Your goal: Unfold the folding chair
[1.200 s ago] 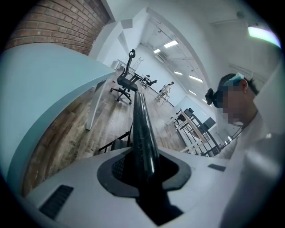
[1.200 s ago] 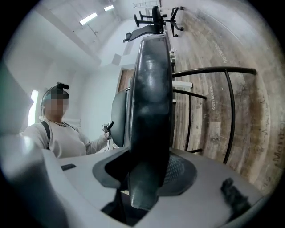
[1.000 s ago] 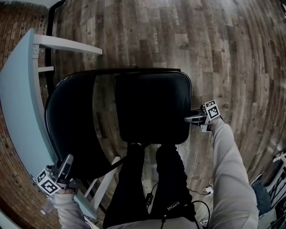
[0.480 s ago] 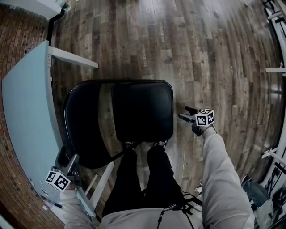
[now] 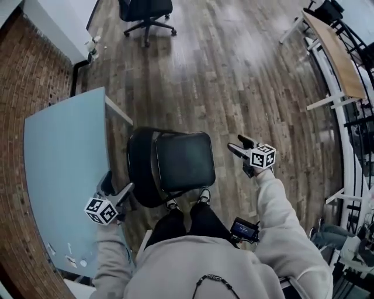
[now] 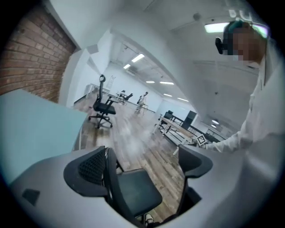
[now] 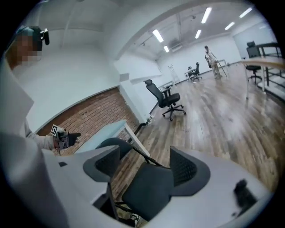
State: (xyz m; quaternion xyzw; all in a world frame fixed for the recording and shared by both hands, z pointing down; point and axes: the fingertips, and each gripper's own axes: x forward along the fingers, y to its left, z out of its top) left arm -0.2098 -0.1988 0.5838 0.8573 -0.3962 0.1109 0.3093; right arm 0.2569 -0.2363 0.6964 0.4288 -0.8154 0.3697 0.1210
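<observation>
Wood plank floor (image 5: 245,87) across an open office; brick wall (image 6: 31,58) on one side. Light-blue table (image 5: 64,175) stands along the brick side.

Folding chair (image 5: 181,160): black, standing open on the floor just beside the table's long edge and right in front of the person's shoes (image 5: 203,194). Padded seat lies level, roughly square with rounded corners. Rounded backrest stands on the table side. Thin dark tube frame shows along the seat's rear edge. Whether the backrest touches the table: cannot tell.

Left gripper (image 5: 118,184): held above the table's edge, clear of the chair. Jaws opening, nothing pinched; the chair shows only far below through the gap.
Right gripper (image 5: 236,145): held in the air off the seat's other side. Jaws spread wide, empty.

View differences:
- Head view only: full outline of seat and backrest from above, both sleeves, black office chair (image 5: 143,11) at the far end, long desks (image 5: 336,52) at the right edge.
- Left gripper view only: the seat from the table side, ceiling lights, the other gripper's marker cube.
- Right gripper view only: the chair's crossed legs under the seat, a distant standing person (image 7: 209,58).
</observation>
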